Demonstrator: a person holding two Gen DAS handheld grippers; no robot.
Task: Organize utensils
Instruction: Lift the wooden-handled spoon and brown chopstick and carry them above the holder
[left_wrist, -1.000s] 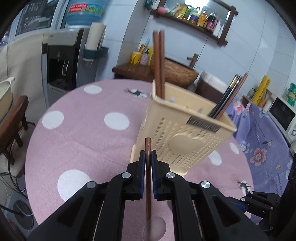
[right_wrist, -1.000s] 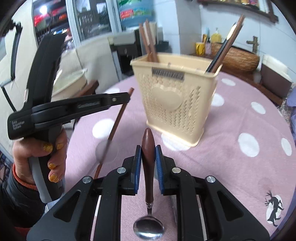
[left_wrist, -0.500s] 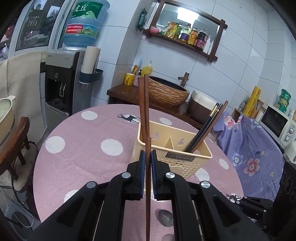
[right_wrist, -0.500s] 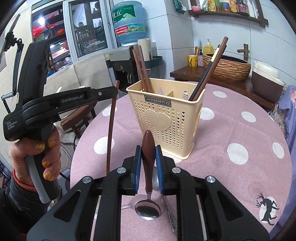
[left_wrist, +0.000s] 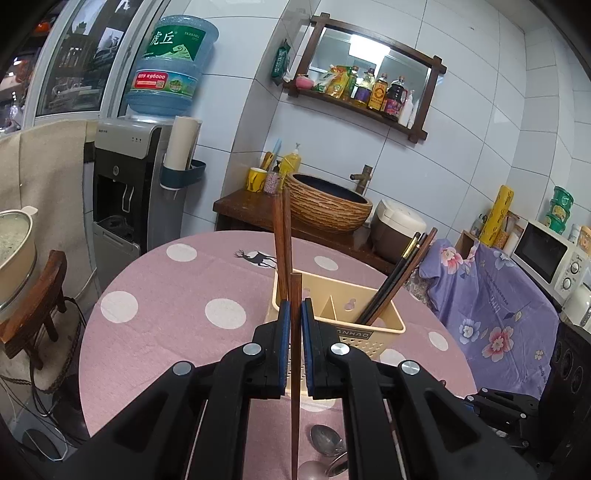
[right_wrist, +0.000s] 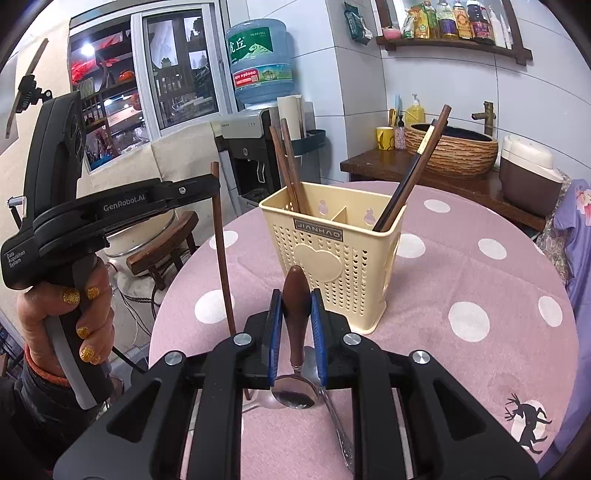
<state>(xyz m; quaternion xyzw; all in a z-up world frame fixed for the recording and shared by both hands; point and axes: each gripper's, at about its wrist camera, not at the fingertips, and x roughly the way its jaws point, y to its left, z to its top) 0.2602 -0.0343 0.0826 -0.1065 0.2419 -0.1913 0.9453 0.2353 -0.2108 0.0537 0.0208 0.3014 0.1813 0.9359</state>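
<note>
While the left tongs (left_wrist: 294, 325) pinch a single brown chopstick (left_wrist: 294, 369) between their blue pads, holding it upright above the counter (left_wrist: 162, 288), the right tongs (right_wrist: 296, 314) are pressed onto the dark wooden handle of a spoon (right_wrist: 295, 321), whose steel bowl hangs down close to the camera. In the right wrist view the chopstick stands nearly vertical in the air to the left of the cream utensil basket (right_wrist: 332, 254), well apart from it, with its upper end poking above the finger of the left tongs and its lower end over the pink, white-dotted cloth. The basket stands on the counter and has divided compartments: two brown chopsticks (right_wrist: 290, 173) lean in the left one, and a bundle of dark chopsticks (right_wrist: 413, 177) leans out of the right one. On the cloth below the right tongs lie two more steel spoons (right_wrist: 332, 410), partly hidden by the tongs. A hand (right_wrist: 66, 325) with gold-painted nails grips the handle of the left tool. Behind the counter are a water dispenser (left_wrist: 129, 177) and a woven-look sink basin (left_wrist: 328, 203).
</note>
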